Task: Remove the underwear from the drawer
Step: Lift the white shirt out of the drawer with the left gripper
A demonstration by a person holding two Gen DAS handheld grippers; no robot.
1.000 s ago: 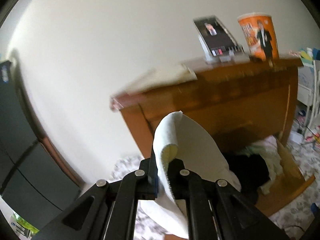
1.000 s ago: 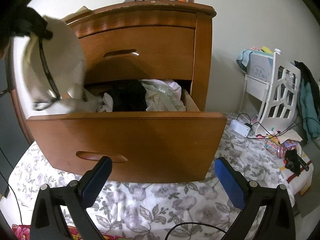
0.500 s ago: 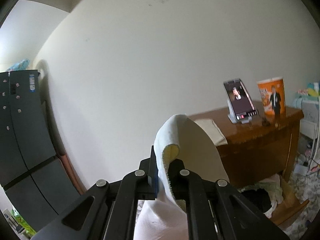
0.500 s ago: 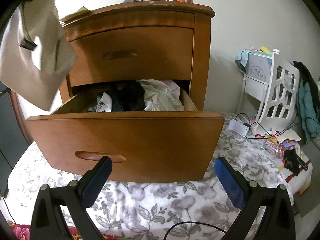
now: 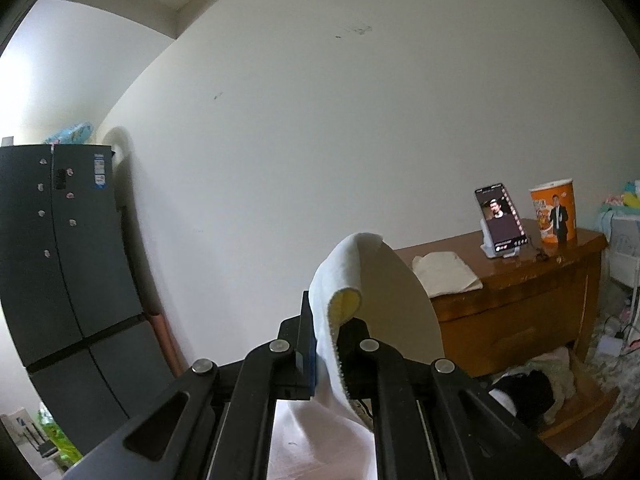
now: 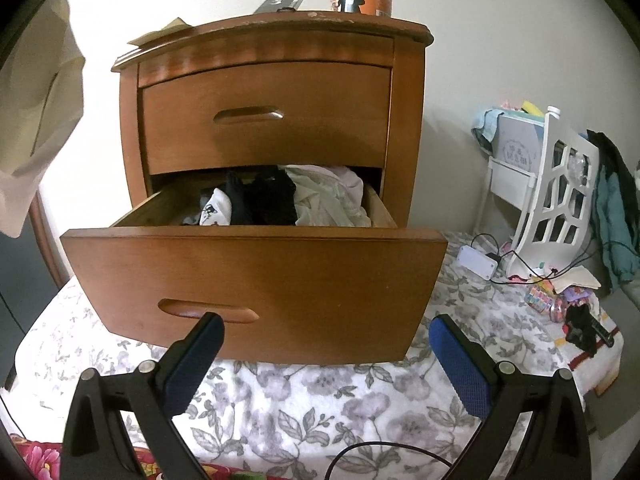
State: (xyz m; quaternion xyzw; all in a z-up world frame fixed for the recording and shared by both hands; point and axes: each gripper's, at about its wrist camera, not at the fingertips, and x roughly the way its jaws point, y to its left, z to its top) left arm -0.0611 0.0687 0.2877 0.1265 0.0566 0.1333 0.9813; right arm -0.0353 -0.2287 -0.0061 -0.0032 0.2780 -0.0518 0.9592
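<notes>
My left gripper (image 5: 326, 344) is shut on a piece of white underwear (image 5: 384, 292) with a yellow inner patch, held high, left of and above the wooden nightstand (image 5: 516, 292). The same garment hangs at the far left of the right wrist view as white underwear (image 6: 36, 128). The lower drawer (image 6: 256, 280) is pulled out, holding black, white and pale clothes (image 6: 280, 200). My right gripper (image 6: 326, 354) stands open in front of the drawer face, with nothing between its blue pads (image 6: 192, 364).
A phone on a stand (image 5: 500, 220), an orange cup (image 5: 554, 212) and a folded cloth (image 5: 444, 274) sit on the nightstand top. A dark fridge (image 5: 60, 260) stands left. A white rack (image 6: 556, 196), cables and a flowered cover (image 6: 320, 404) lie to the right and below.
My left gripper has risen with the white underwear, up out of the drawer and away to the left. The right gripper has stayed open and nearly still.
</notes>
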